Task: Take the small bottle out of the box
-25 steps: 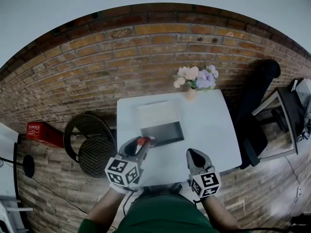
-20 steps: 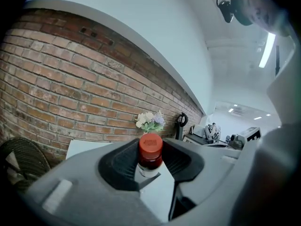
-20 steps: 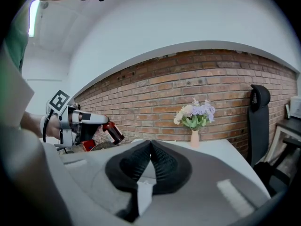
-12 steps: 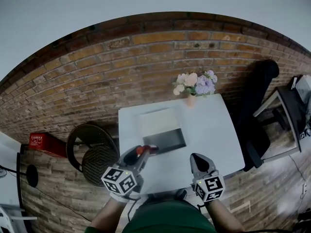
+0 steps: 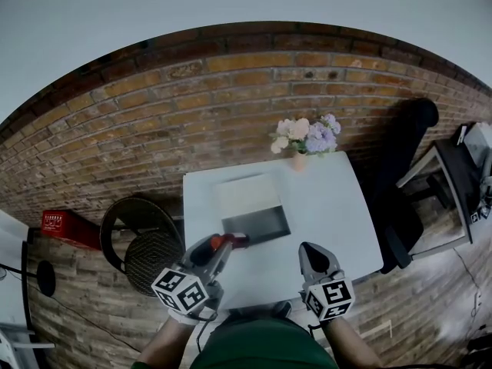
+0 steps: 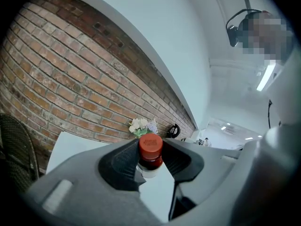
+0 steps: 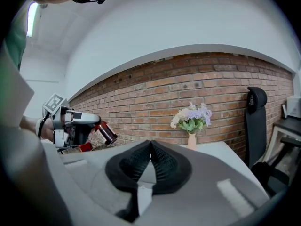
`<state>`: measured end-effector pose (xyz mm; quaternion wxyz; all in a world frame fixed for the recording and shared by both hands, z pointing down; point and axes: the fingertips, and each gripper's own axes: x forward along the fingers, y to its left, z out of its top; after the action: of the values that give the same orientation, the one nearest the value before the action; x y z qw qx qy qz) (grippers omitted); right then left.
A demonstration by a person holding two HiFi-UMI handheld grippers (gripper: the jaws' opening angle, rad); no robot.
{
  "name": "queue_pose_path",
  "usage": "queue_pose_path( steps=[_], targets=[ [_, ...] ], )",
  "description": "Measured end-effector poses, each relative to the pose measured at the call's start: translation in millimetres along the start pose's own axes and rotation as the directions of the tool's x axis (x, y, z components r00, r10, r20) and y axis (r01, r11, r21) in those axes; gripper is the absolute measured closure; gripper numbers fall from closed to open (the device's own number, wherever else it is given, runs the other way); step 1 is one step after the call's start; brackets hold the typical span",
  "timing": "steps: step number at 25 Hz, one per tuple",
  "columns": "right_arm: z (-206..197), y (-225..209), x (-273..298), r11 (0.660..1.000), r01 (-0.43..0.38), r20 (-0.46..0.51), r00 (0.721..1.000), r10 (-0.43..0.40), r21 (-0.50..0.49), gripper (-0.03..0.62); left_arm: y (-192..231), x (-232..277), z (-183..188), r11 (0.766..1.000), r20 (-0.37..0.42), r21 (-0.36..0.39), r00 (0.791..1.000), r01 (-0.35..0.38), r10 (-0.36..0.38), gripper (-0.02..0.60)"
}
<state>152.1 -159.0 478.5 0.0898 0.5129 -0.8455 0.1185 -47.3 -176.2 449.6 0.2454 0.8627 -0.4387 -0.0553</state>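
A small bottle (image 5: 228, 241) with a red cap (image 6: 150, 146) lies level between the jaws of my left gripper (image 5: 223, 244), which is shut on it near the neck. In the head view it hangs above the white table (image 5: 323, 206), just left of the open box's front corner. The box (image 5: 256, 225) has a dark inside and a pale lid (image 5: 246, 193) folded back. My right gripper (image 5: 308, 250) hovers over the table's near edge with its jaws shut on nothing (image 7: 150, 161). The right gripper view shows the left gripper (image 7: 70, 126) holding the bottle (image 7: 106, 132) tilted.
A vase of flowers (image 5: 304, 137) stands at the table's far edge by the brick wall. A round wire chair (image 5: 146, 241) is at the left of the table, a black office chair (image 5: 403, 175) at the right. A red crate (image 5: 61, 223) sits on the floor, far left.
The left gripper with the bottle has drifted slightly toward me and to the left. The head view has shifted a little. The right gripper has hardly moved.
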Motion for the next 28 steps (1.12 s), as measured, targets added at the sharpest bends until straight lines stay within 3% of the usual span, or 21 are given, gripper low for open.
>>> queue_pose_path(
  steps=[28],
  targets=[
    [2.9, -8.3, 2.4, 1.000, 0.026, 0.009, 1.000, -0.026, 0.008, 0.592, 3.5, 5.0, 0.5, 1.000, -0.009, -0.009, 1.000, 0.005, -0.005, 0.428]
  ],
)
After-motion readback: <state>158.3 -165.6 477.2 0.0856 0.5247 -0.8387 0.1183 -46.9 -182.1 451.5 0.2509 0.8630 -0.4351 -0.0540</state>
